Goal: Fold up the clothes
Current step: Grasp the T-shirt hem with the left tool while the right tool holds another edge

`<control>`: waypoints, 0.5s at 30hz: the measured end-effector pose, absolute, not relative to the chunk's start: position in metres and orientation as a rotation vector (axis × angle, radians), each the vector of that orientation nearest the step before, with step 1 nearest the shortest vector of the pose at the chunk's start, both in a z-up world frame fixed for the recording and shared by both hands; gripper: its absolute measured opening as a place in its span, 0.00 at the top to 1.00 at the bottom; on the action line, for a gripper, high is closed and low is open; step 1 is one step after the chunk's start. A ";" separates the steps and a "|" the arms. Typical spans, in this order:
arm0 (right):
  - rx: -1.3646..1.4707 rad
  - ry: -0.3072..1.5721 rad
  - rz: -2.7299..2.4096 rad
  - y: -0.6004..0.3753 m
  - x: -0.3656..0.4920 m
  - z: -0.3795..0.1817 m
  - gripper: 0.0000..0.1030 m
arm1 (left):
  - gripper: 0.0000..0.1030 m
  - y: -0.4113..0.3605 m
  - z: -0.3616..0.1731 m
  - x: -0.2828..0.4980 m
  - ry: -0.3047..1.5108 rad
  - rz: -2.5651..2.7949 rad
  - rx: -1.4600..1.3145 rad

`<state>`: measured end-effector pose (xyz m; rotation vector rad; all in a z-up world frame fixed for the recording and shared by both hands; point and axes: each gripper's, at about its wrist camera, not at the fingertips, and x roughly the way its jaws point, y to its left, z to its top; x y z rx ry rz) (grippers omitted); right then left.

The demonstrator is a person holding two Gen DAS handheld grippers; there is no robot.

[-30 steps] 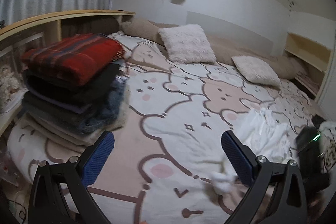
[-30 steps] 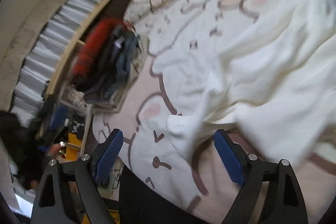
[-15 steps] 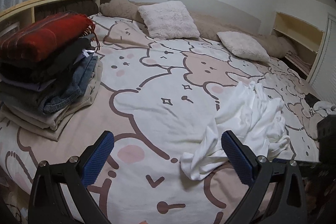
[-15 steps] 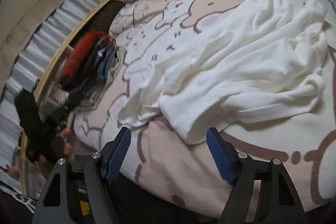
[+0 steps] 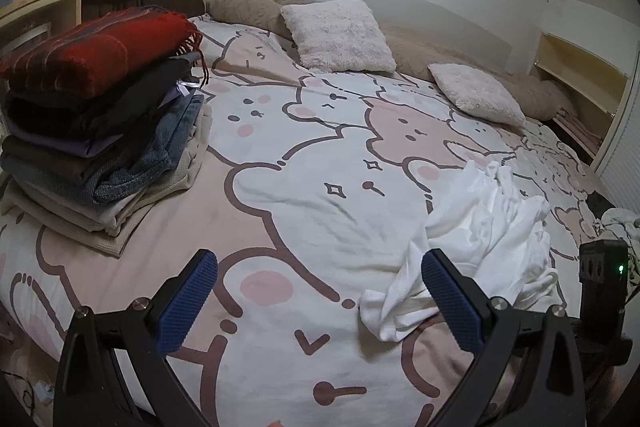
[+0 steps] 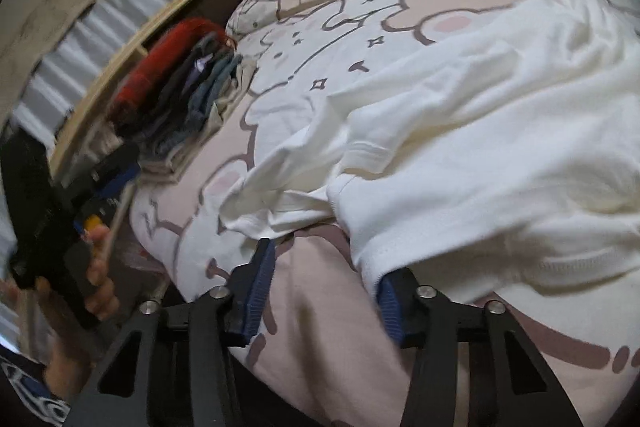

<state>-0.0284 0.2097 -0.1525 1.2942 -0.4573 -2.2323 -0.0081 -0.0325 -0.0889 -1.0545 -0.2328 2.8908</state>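
Left view: stack [image 5: 100,131] at left, left tool [image 5: 320,301] still spread wide and empty, shirt [image 5: 476,243] crumpled at lower right on the bed [image 5: 320,147]. Right view: right tool [image 6: 324,293], jaws apart, has closed in on the shirt [image 6: 480,147], whose hem now drapes its right finger [image 6: 390,301].

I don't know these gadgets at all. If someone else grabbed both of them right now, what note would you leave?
Left gripper: open, holding nothing, above the bedspread, with the shirt's near corner by its right finger.
Right gripper: open, low at the near hem of the white shirt, which lies over its right finger; not closed on it.
White shirt: crumpled and unfolded on the bed's right side.
Stack of folded clothes: on the bed's left side, red plaid blanket on top.
Done: the stacked pieces.
Left: grasp the shirt, spread it flat, fold it, probably add it to the stack.
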 end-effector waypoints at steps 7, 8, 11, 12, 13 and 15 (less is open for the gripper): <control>1.113 -0.694 -2.210 0.251 -0.020 -0.104 0.88 | 0.00 -0.030 -0.085 -0.005 -0.179 2.899 -1.025; 1.068 -0.747 -2.201 0.261 -0.018 -0.093 0.88 | 0.00 -0.030 -0.086 -0.005 -0.175 2.896 -1.022; 0.906 -0.850 -2.204 0.294 -0.009 -0.050 0.88 | 0.00 -0.025 -0.087 -0.004 -0.176 2.862 -1.010; 0.863 -0.865 -2.213 0.303 -0.007 -0.037 0.88 | 0.00 -0.022 -0.087 -0.002 -0.168 2.848 -1.000; 0.821 -0.875 -2.222 0.310 -0.005 -0.024 0.88 | 0.00 -0.018 -0.086 -0.001 -0.159 2.834 -0.990; 0.737 -0.893 -2.240 0.325 -0.001 0.002 0.88 | 0.00 -0.009 -0.086 0.002 -0.126 2.812 -0.969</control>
